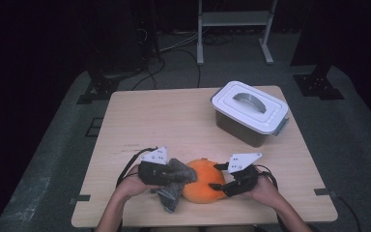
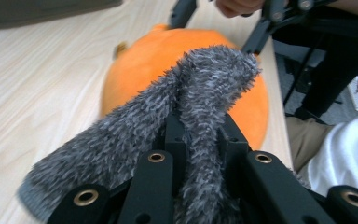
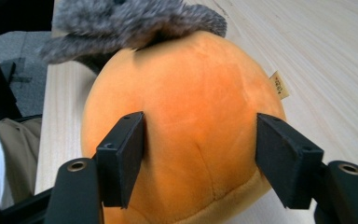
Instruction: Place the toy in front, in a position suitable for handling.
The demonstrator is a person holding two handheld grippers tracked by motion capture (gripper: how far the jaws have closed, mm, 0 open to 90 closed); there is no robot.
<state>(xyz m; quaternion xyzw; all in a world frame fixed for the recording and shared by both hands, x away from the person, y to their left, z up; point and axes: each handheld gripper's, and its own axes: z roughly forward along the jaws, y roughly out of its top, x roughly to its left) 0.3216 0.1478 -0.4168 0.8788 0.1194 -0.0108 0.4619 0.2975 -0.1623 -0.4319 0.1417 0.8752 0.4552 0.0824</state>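
Note:
An orange plush ball (image 1: 204, 182) lies near the table's front edge. A grey fuzzy cloth (image 1: 176, 182) drapes against its left side. My left gripper (image 1: 170, 175) is shut on that cloth; in the left gripper view the grey fuzzy cloth (image 2: 200, 93) runs up between the jaws of the left gripper (image 2: 200, 128) and leans onto the orange plush ball (image 2: 140, 65). My right gripper (image 1: 218, 177) is open at the ball's right side. In the right gripper view the right gripper (image 3: 200, 128) has one wide-spread jaw on each side of the orange plush ball (image 3: 191, 93), with the grey cloth (image 3: 130, 21) on the ball's far top.
A grey bin with a white handled lid (image 1: 249, 112) stands at the table's back right. The wooden table (image 1: 159, 121) has free room in the middle and at the left. Its front edge runs just below both hands.

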